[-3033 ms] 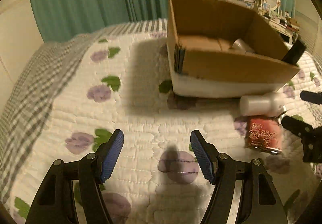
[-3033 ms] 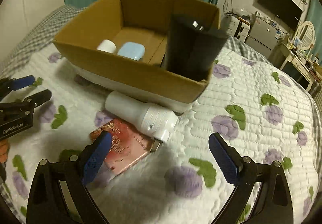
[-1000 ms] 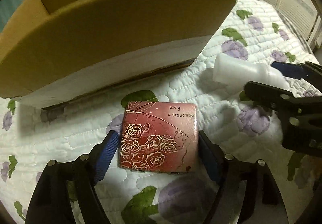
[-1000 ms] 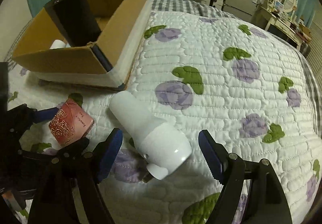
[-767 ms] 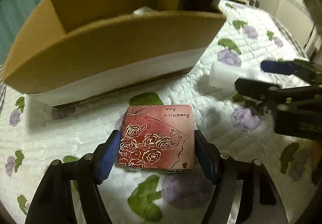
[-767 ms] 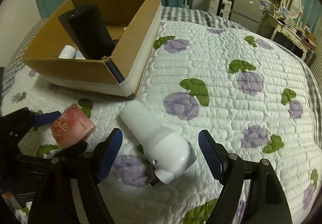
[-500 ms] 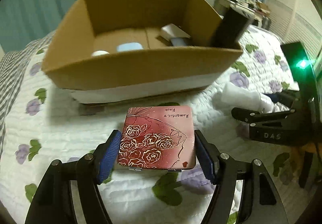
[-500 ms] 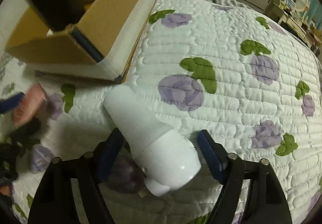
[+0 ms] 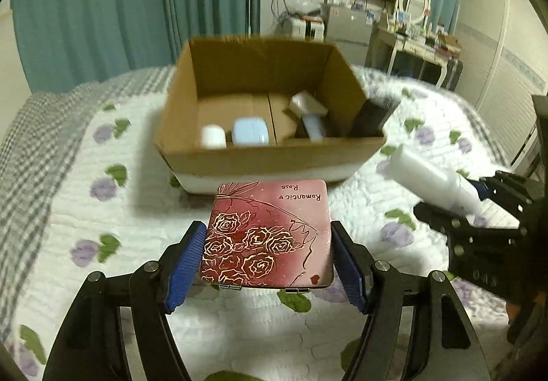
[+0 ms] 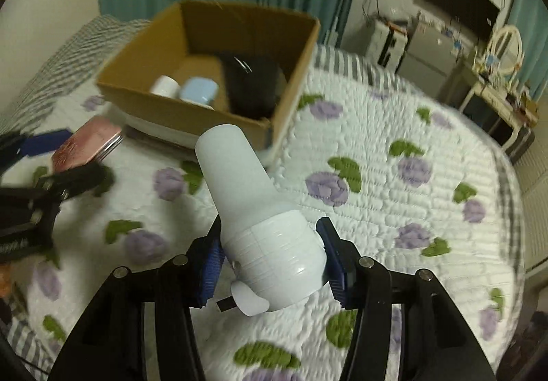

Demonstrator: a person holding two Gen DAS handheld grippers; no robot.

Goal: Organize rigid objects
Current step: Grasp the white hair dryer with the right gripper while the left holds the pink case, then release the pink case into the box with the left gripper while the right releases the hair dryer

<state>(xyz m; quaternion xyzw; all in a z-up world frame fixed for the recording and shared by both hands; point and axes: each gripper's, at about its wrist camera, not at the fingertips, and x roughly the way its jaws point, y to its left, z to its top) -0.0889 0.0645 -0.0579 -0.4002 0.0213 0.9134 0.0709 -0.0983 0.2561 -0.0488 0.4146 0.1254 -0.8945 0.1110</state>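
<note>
1 red tin (image 9: 269, 237), 1 white bottle (image 10: 258, 220), 1 cardboard box (image 9: 274, 155)

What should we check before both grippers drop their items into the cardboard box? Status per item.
1. Left gripper clamps the rose tin: ok.
2. Right gripper, jaws just closing, pinches the white bottle: ok.
3. Both items are lifted clear of the quilt: ok.
4. Cardboard box is open on top: ok.
5. Bare floor left in the box, at its back left: ok.
6. Bottle grip firm enough not to slip: cannot tell.
</note>
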